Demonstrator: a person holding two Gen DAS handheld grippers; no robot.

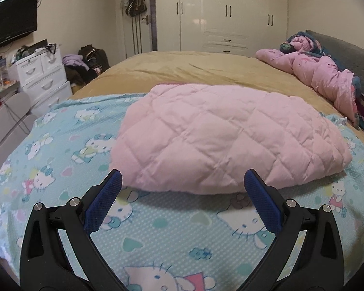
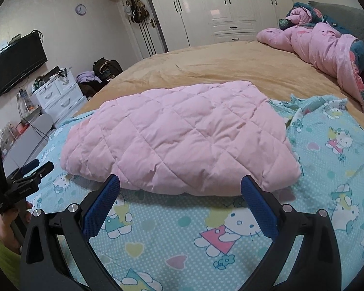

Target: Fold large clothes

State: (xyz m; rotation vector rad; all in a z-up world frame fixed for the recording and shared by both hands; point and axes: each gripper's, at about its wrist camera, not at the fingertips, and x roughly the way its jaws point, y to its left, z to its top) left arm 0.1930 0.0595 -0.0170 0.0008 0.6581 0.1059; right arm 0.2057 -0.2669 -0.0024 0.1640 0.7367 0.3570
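A pink quilted garment [image 1: 220, 135] lies folded into a thick pad on a light blue cartoon-cat blanket [image 1: 172, 237] spread over the bed. My left gripper [image 1: 183, 177] stands open just short of the garment's near edge, with nothing between its blue pads. In the right wrist view the same pink quilted garment [image 2: 182, 140] lies ahead, and my right gripper [image 2: 180, 181] is open at its near edge, empty. The left gripper [image 2: 37, 165] also shows at the far left of that view, held by a hand in a yellow-green sleeve, off the garment's left end.
A tan bedspread [image 1: 194, 68] covers the far half of the bed. A crumpled pink floral duvet [image 1: 322, 72] lies by the grey headboard at the right. White drawers [image 1: 43, 77], a wall television [image 1: 9, 21] and a heap of clothes stand left; white wardrobes at the back.
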